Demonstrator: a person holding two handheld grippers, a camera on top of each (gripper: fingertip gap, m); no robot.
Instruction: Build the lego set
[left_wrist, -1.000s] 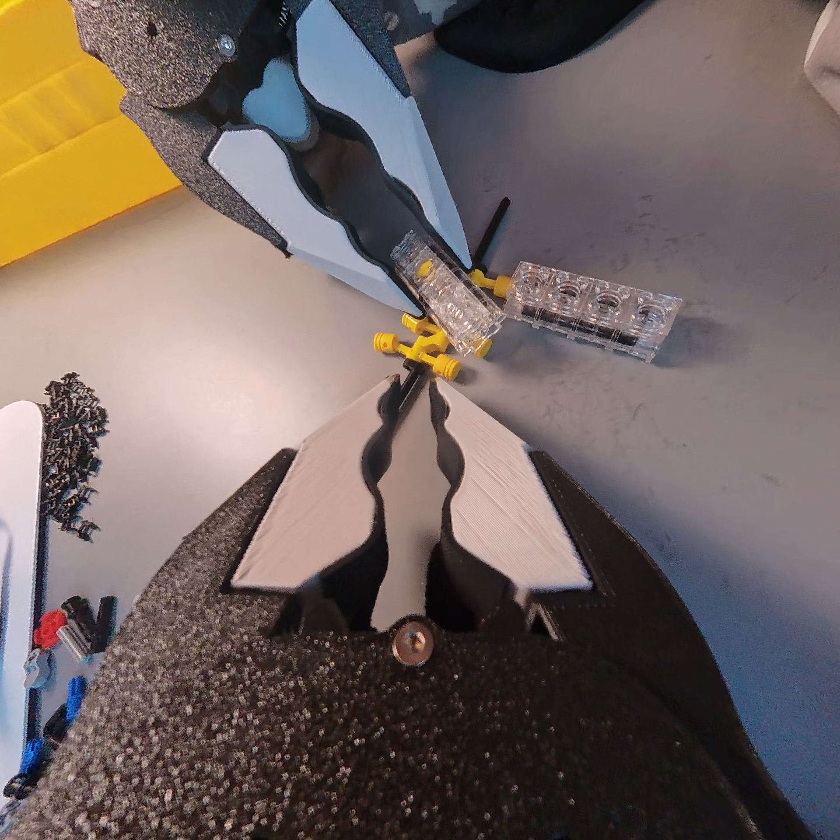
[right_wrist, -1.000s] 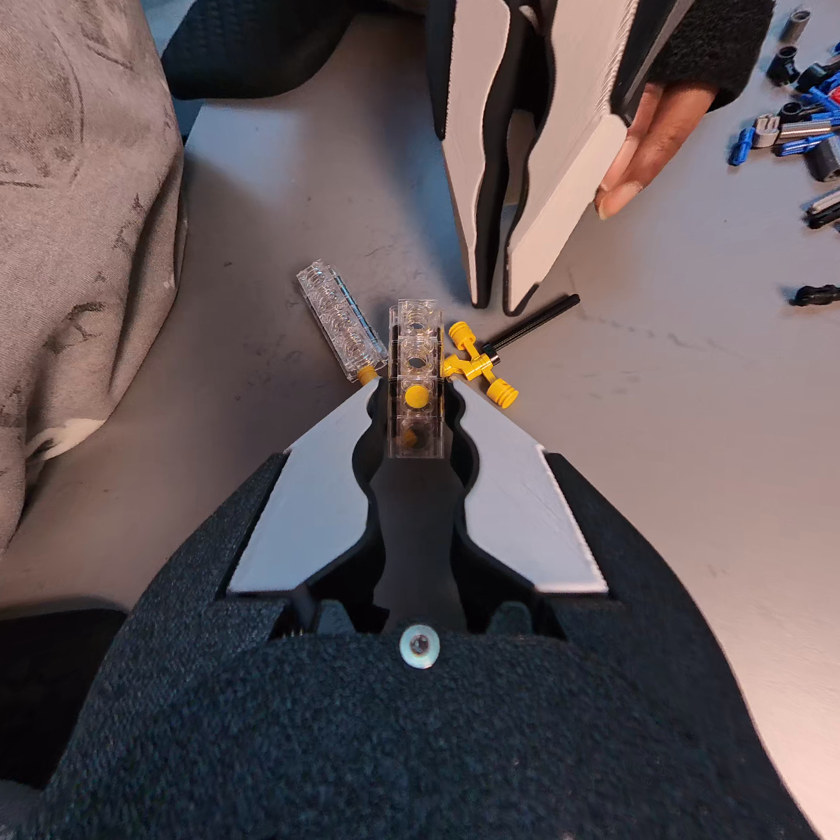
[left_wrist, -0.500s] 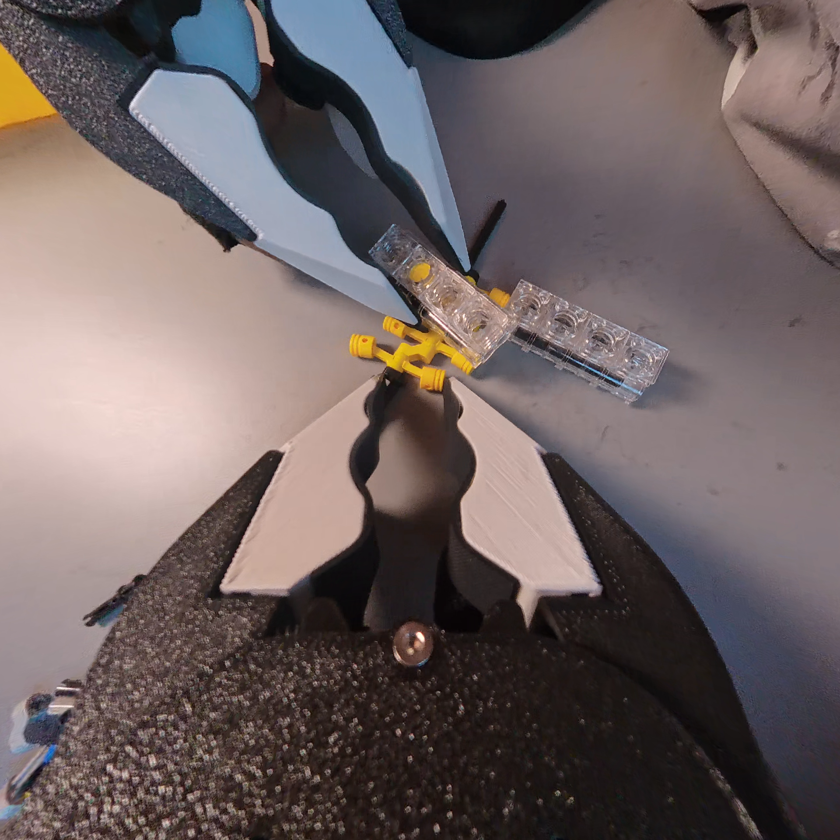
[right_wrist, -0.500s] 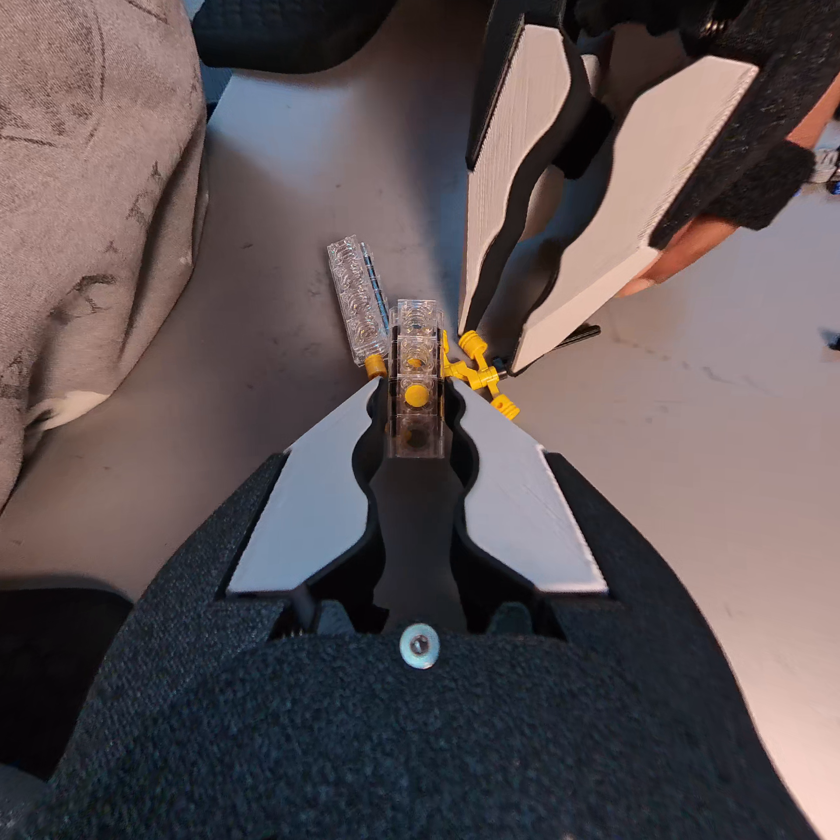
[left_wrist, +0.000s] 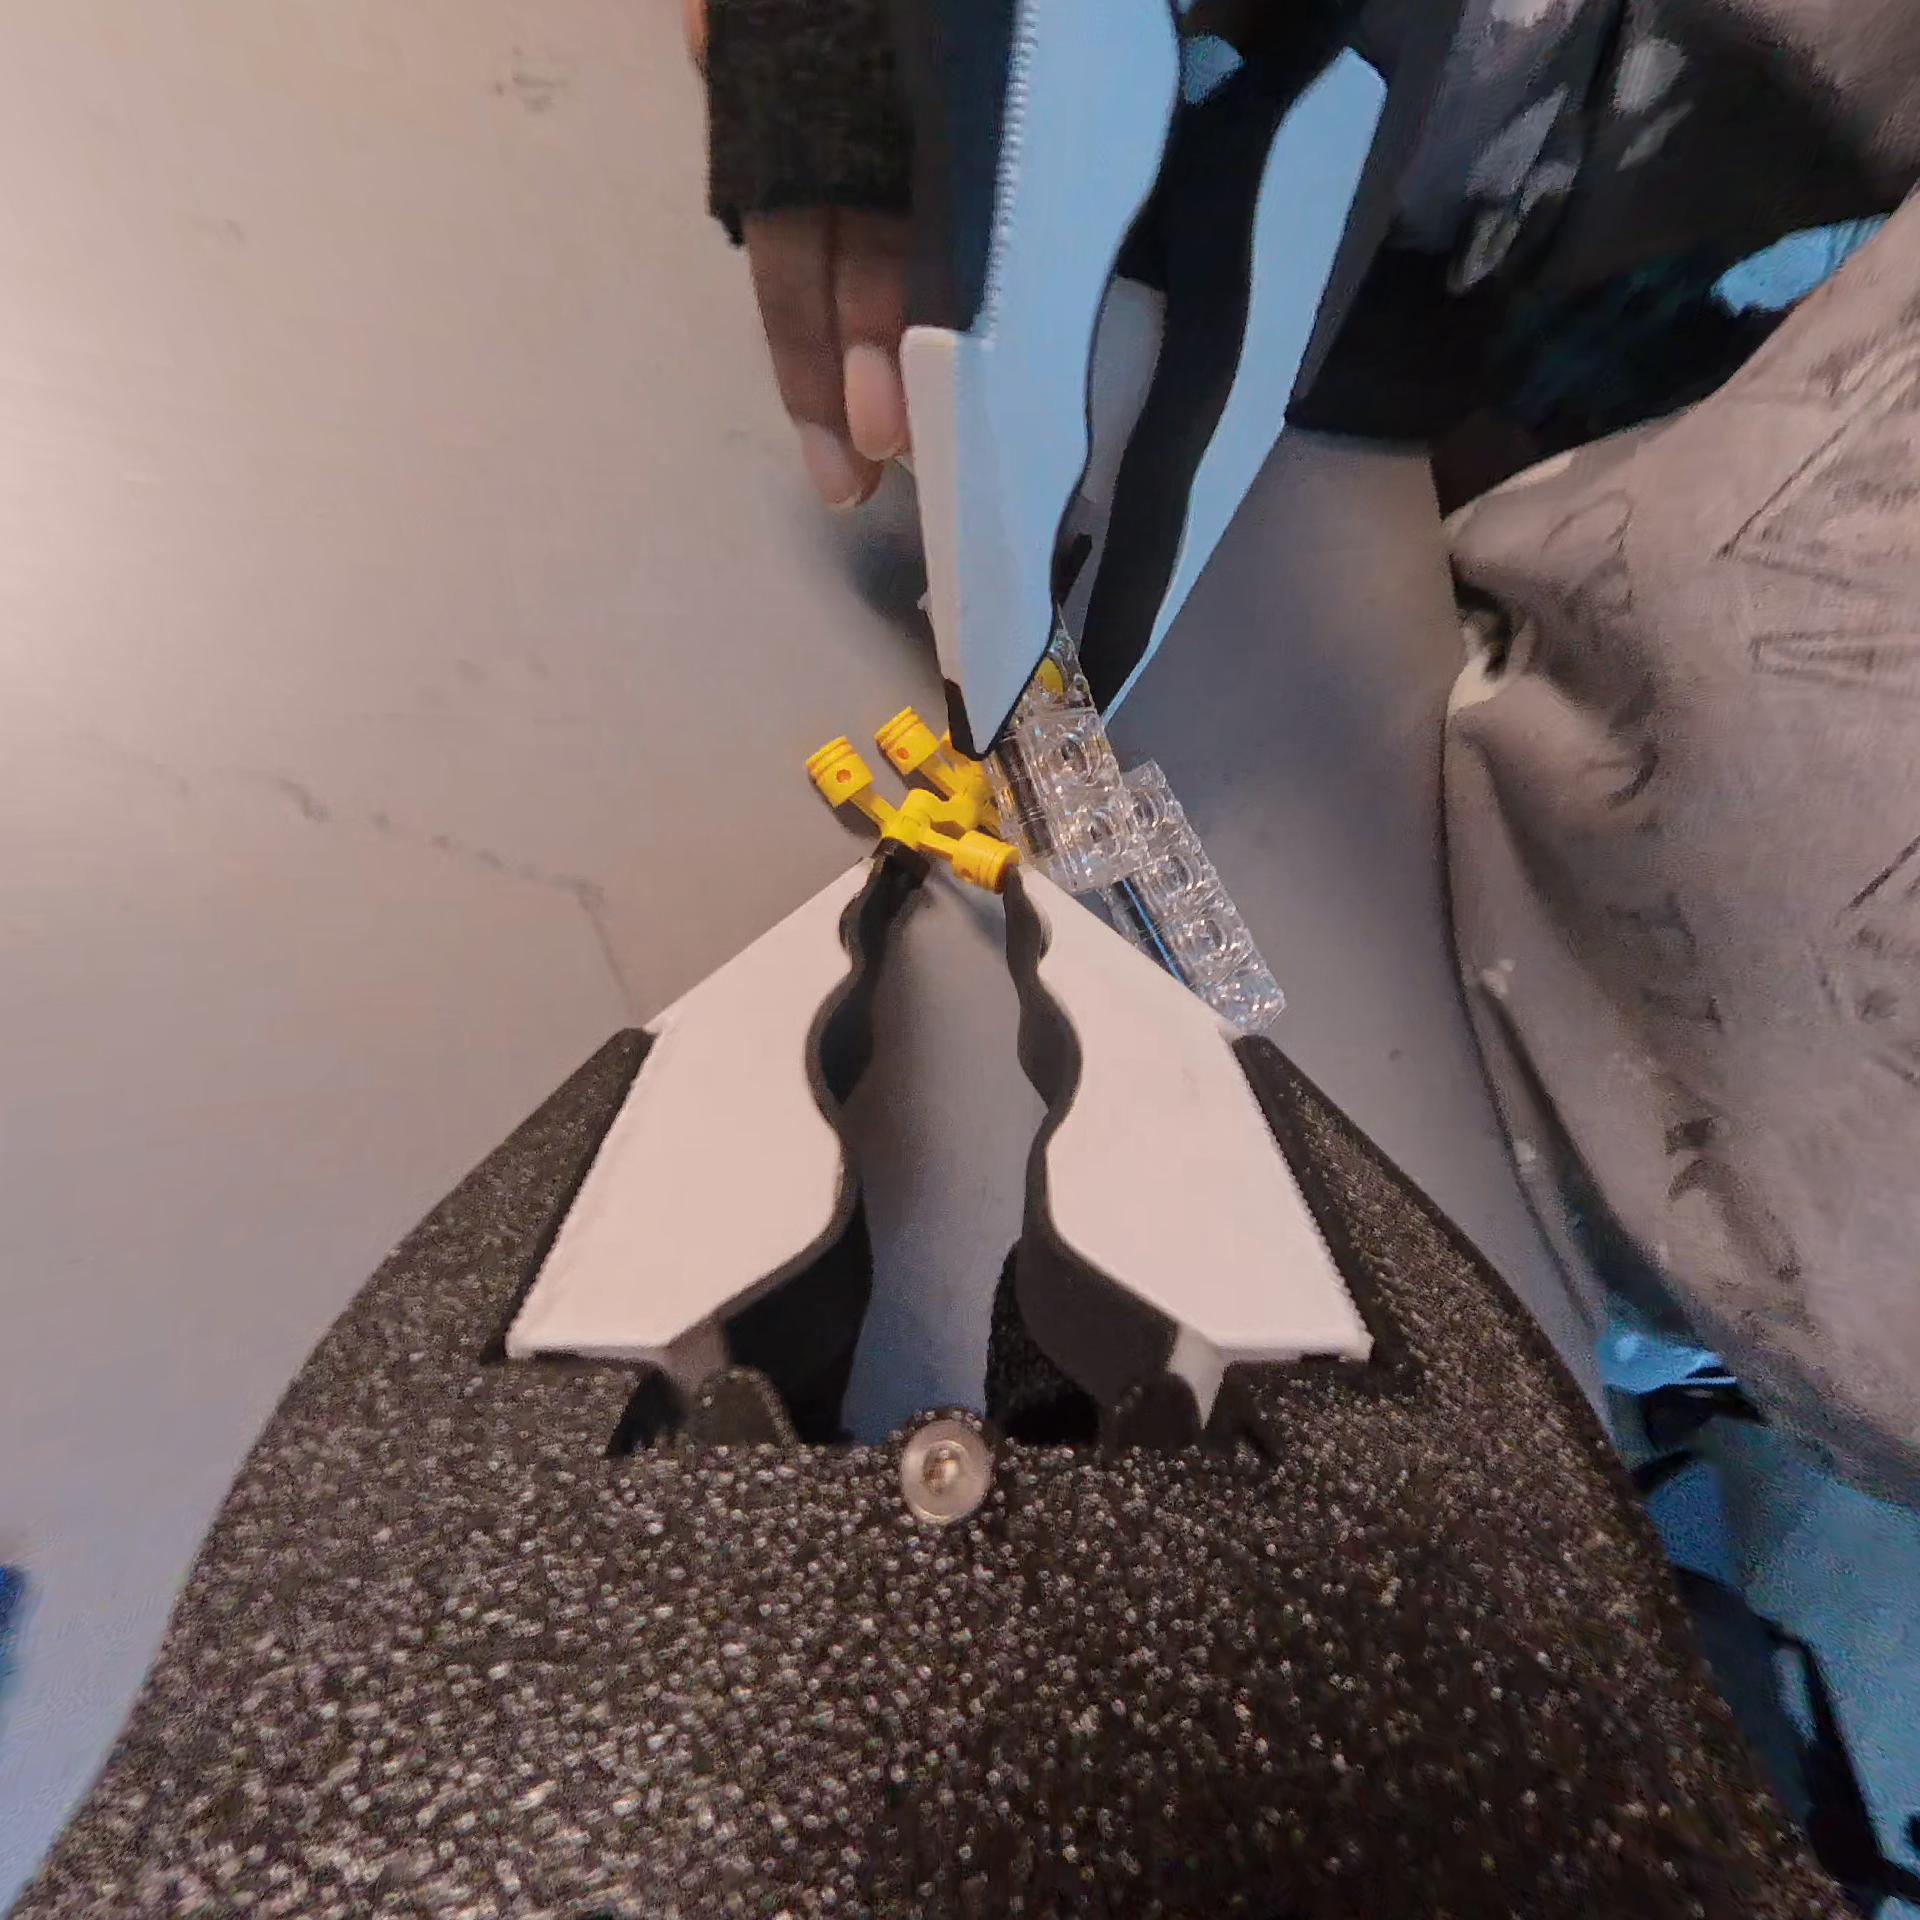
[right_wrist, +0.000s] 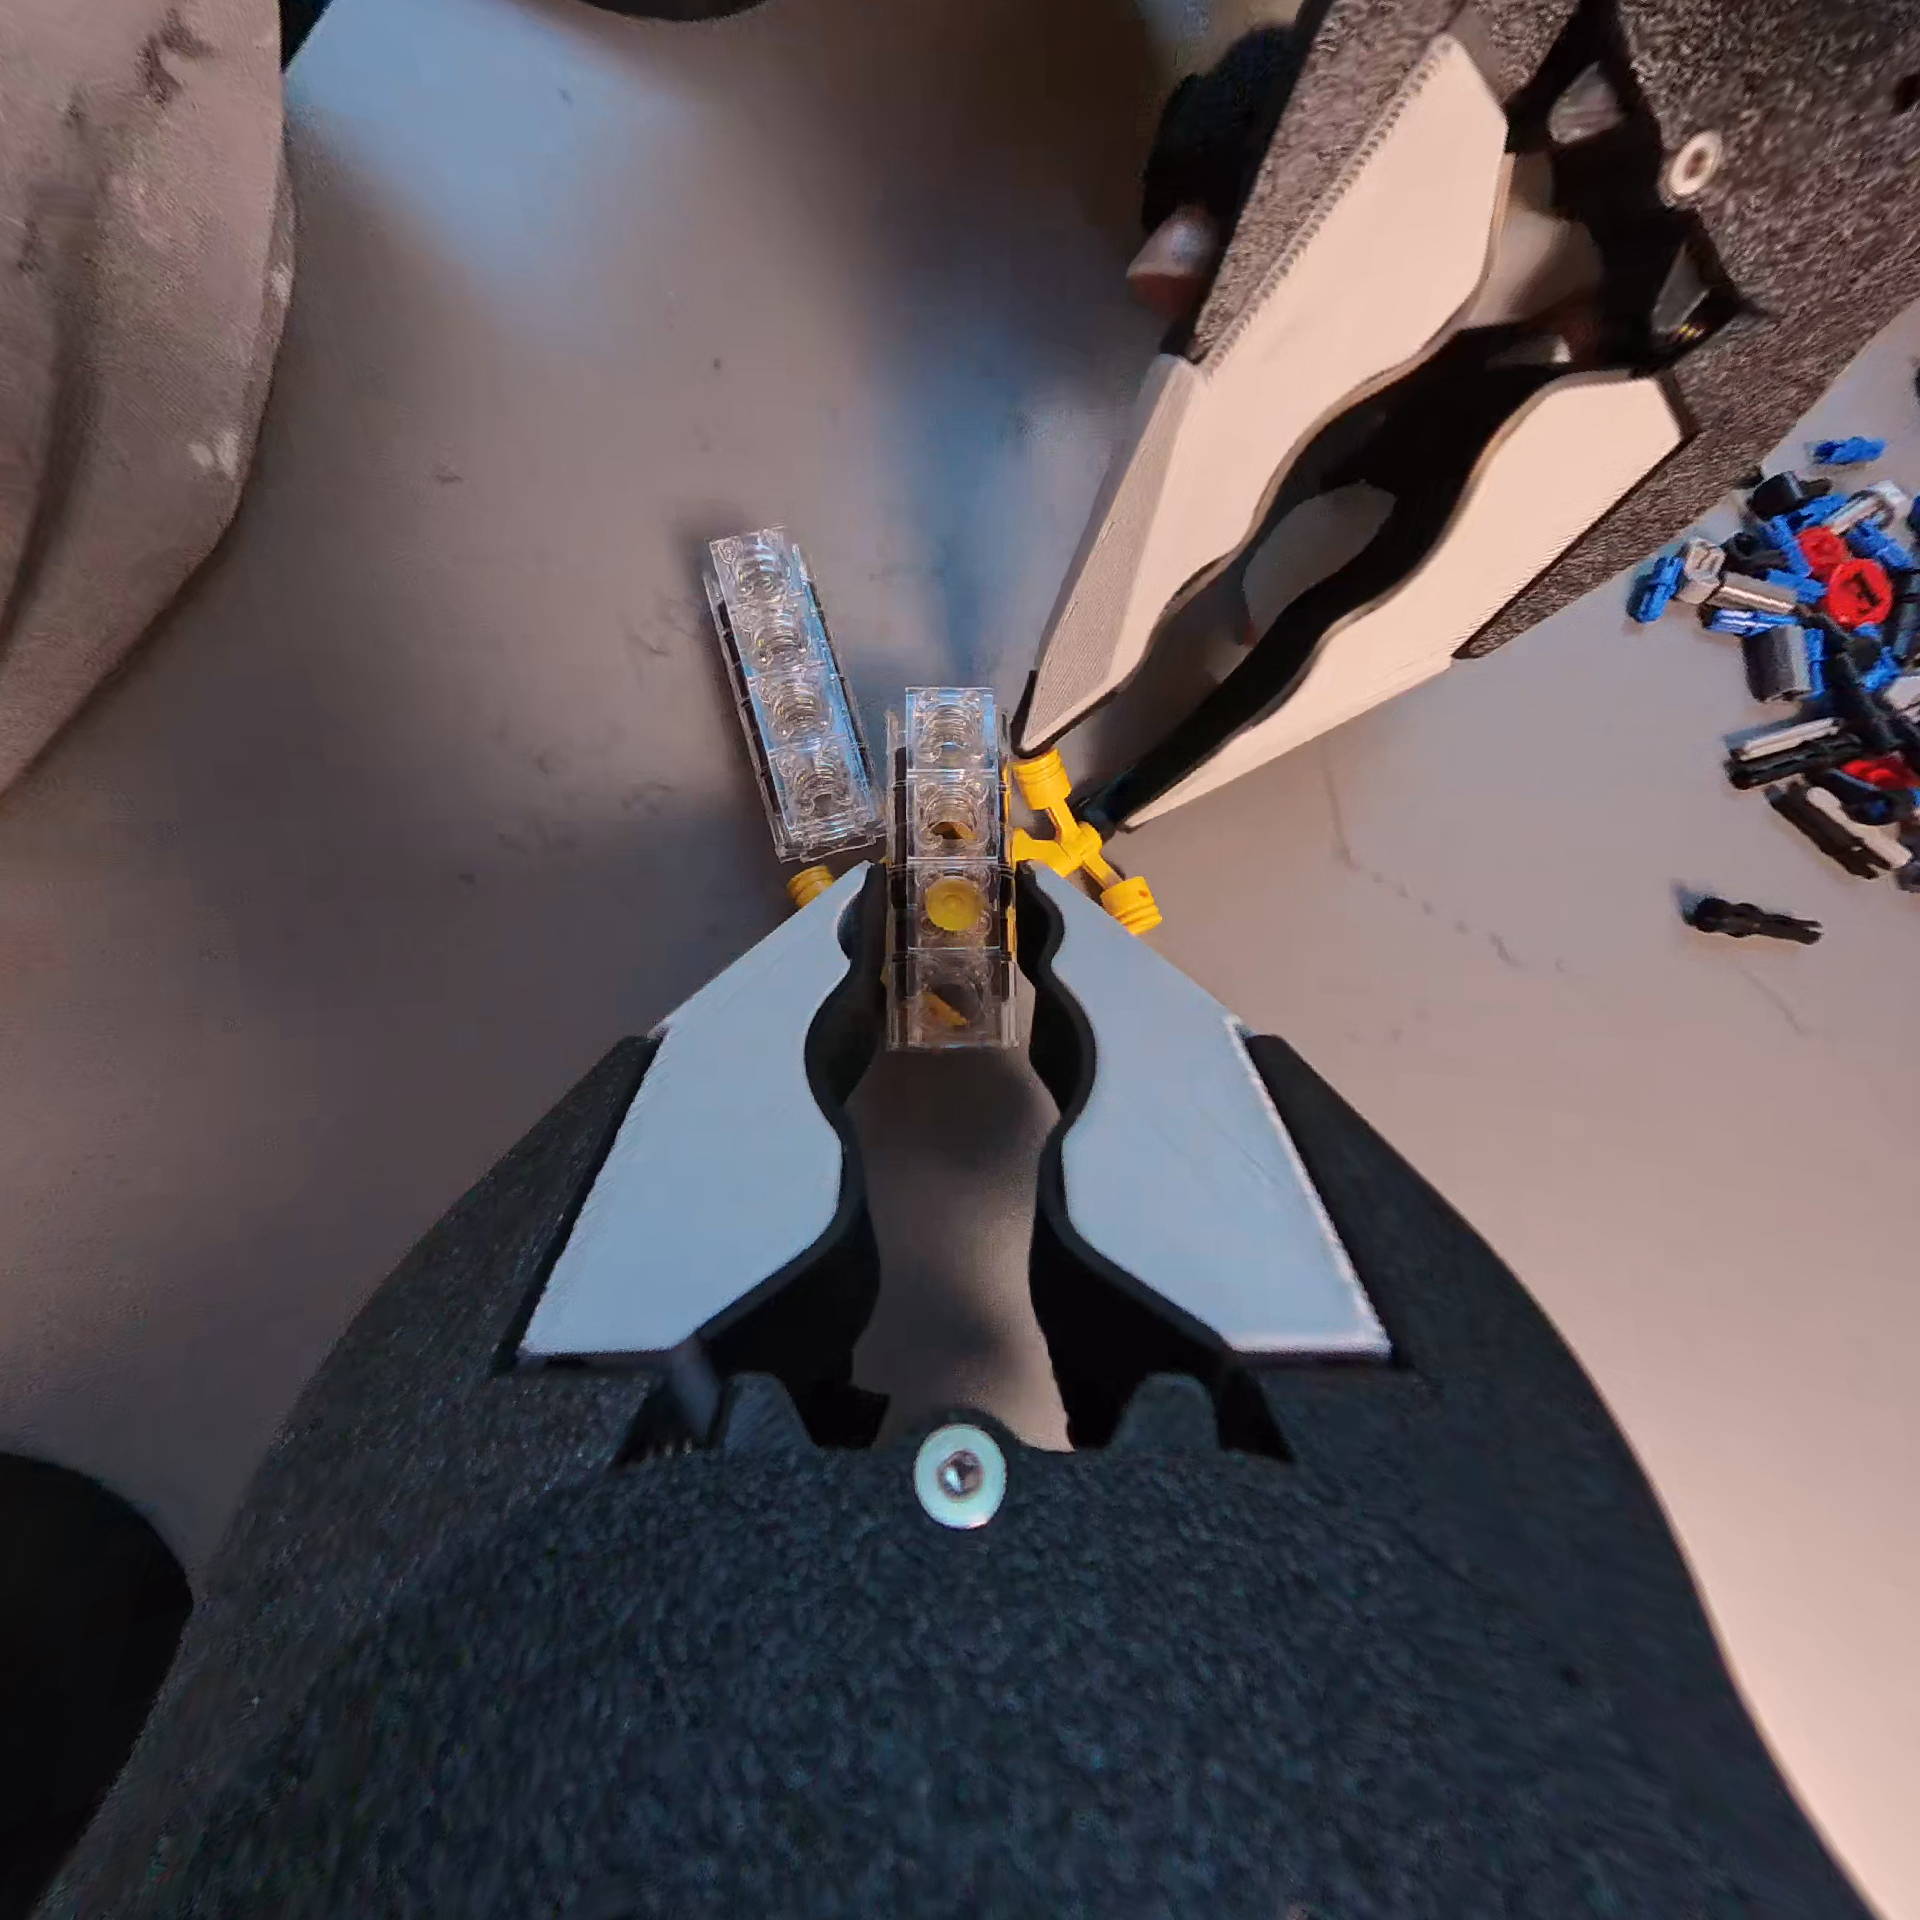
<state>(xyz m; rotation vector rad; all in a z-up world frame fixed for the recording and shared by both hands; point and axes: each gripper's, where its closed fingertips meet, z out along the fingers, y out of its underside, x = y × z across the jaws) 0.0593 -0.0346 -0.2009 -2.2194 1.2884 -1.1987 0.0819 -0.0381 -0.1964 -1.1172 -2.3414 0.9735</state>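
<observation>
The grey tabletop carries crumpled grey cloth left and a loose pile of blue, black and red pins right. The right gripper is clamped on the clear studded brick. The left gripper, jaws slightly apart, closes around the yellow piston cluster. Advise keeping the brick level. The second clear brick crowds the joint.

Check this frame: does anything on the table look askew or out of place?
One thing: the second clear brick lies loose beside the clear brick that the right gripper holds, angled away from it rather than lined up. The yellow piston assembly looks intact. Small parts lie heaped at right, not spilled.
</observation>
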